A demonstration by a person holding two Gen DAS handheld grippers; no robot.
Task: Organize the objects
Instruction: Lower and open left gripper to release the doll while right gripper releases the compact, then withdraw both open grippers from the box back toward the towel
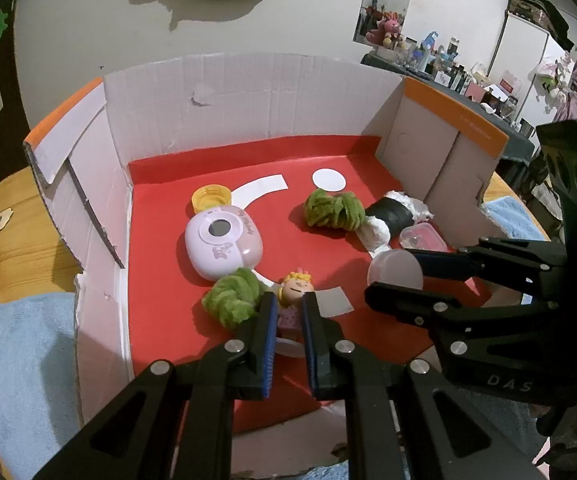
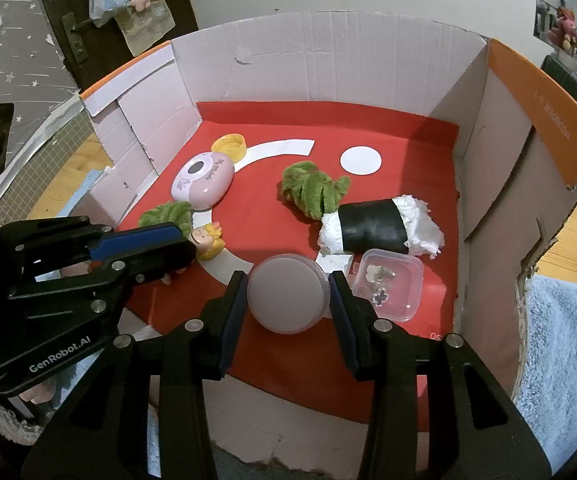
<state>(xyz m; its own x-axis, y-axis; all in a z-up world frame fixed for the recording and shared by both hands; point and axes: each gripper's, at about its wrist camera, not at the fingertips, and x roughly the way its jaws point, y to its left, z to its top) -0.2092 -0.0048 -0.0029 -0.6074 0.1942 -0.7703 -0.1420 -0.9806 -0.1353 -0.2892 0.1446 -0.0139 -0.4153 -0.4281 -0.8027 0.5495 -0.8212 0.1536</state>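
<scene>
A cardboard box (image 1: pixel 224 112) with a red floor holds the objects. My left gripper (image 1: pixel 289 300) is shut on a small blonde doll figurine (image 1: pixel 296 286) in a pink dress near the box's front; the doll also shows in the right wrist view (image 2: pixel 207 240). My right gripper (image 2: pixel 287 280) is shut on a round frosted pink jar (image 2: pixel 288 292), seen from the side in the left wrist view (image 1: pixel 395 270). A pink toy camera (image 1: pixel 224 246), a yellow cap (image 1: pixel 211 197) and two green fuzzy bundles (image 1: pixel 334 210) (image 1: pixel 234 294) lie on the floor.
A black-wrapped white paper roll (image 2: pixel 376 228) and a small clear lidded container (image 2: pixel 390 282) lie at the box's right side. Blue towels (image 1: pixel 28 368) (image 2: pixel 564 344) lie on the wooden table on both sides. The box's walls stand on three sides.
</scene>
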